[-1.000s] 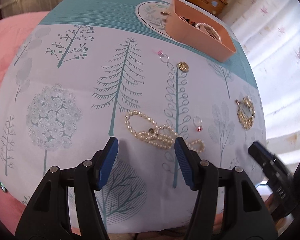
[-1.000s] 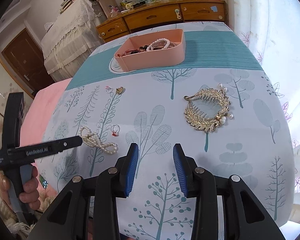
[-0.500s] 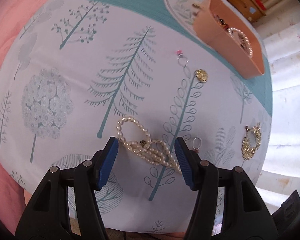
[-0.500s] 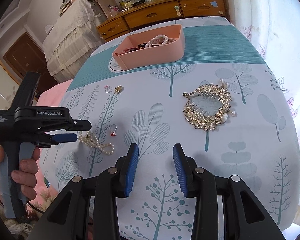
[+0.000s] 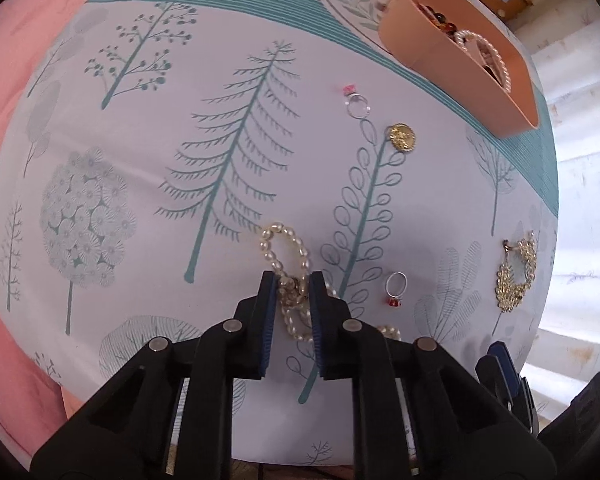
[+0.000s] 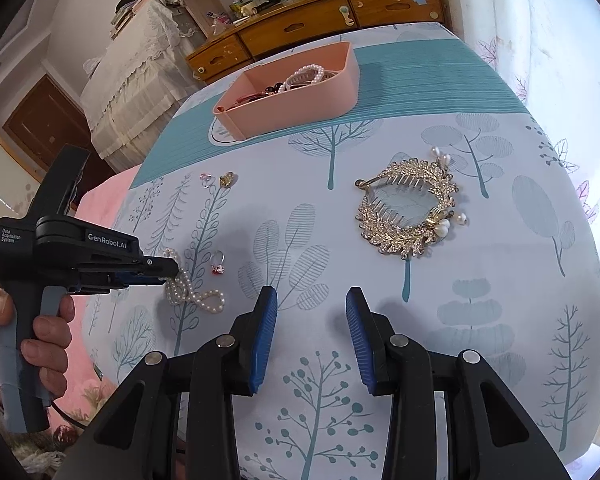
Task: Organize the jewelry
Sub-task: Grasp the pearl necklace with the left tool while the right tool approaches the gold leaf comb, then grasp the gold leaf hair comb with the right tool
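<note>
My left gripper is shut on the pearl necklace, which still lies on the tree-print cloth; in the right wrist view the left gripper pinches the necklace at its near-left end. My right gripper is open and empty above the cloth's front. A pink tray with pearls and beads inside stands at the back; it also shows in the left wrist view. Loose on the cloth lie a red-stone ring, a pink-stone ring, a gold round piece and a gold hair comb.
A wooden dresser stands behind the table. A pink bedcover lies to the left. White curtains hang on the right. The table's front edge is just below my right gripper.
My left gripper moved down onto the pearl necklace and closed on it. My right gripper stayed open and nearly still.
</note>
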